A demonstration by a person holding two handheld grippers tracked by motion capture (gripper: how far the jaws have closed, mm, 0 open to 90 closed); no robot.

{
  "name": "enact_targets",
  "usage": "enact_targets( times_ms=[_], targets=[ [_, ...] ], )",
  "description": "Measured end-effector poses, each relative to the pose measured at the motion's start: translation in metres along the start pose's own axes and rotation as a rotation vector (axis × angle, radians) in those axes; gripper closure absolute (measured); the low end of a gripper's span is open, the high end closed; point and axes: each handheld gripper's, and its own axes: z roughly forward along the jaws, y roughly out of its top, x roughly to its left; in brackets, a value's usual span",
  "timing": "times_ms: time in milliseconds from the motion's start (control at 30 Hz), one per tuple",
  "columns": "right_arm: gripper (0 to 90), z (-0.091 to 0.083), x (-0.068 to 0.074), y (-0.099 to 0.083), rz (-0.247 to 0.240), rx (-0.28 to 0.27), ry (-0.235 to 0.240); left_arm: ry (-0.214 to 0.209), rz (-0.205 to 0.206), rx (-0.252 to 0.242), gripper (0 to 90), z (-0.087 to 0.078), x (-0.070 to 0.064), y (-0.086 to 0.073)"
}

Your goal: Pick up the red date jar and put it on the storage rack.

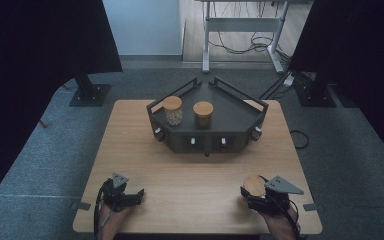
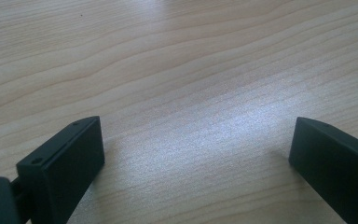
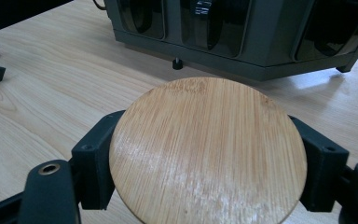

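My right gripper (image 1: 247, 196) is clamped on a jar with a bamboo lid (image 3: 208, 151), its jaws pressed to both sides of it, at the near right of the table (image 1: 190, 170). My left gripper (image 1: 135, 196) rests at the near left, jaws spread wide over bare wood. Two more lidded jars (image 1: 172, 110) (image 1: 203, 113) stand on the dark angular rack (image 1: 240, 117) across the table.

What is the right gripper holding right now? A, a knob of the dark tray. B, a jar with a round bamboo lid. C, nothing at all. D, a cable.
B: the right gripper has its jaws closed against both sides of the jar with a round bamboo lid, near the front edge of the light wooden table.
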Motion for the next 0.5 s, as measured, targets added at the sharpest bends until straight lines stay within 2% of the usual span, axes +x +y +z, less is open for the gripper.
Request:
enact_targets(
  times_ms=[500],
  targets=[
    [22.7,0.002,-0.002,0.017,-0.004,-0.025,-0.002,0.000,0.000,0.000,2.8,0.000,0.000,0.000]
  ],
)
